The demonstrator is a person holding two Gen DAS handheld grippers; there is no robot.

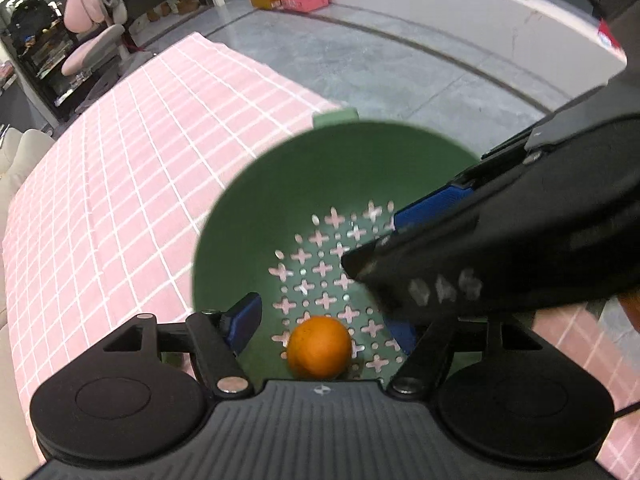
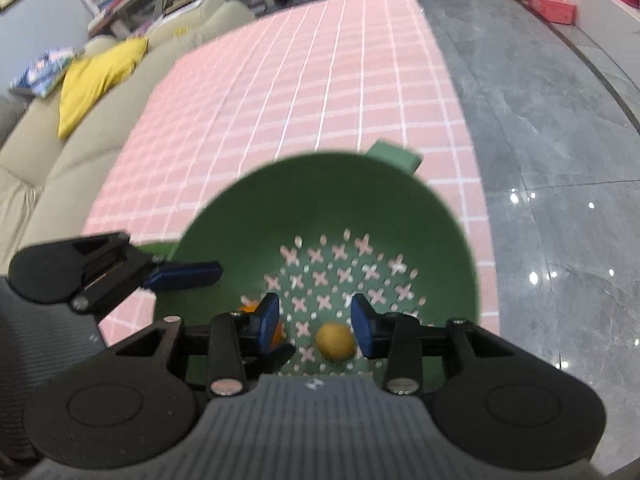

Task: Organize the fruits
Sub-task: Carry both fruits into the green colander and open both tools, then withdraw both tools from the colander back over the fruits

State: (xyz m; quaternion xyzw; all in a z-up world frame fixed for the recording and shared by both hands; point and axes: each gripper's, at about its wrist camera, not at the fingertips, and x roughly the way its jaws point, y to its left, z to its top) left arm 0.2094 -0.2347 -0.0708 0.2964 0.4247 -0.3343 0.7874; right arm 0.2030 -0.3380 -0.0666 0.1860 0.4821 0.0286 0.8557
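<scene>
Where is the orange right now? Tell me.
The orange lies on the holed floor of the green colander, between the open left gripper's fingers in the left wrist view.

Green colander point(image 1: 280, 200), floor pierced with cross and dot holes, pink showing through them. Orange fruit point(image 1: 319, 347) sitting between the left gripper point(image 1: 324, 332) jaws; blue pads point(image 1: 244, 322), black body. Yellow-brown fruit point(image 2: 335, 341) lying between the right gripper point(image 2: 316, 322) jaws, same blue and black. Pink tablecloth point(image 2: 304, 92) with white grid lines spreading beyond both jaws.
</scene>
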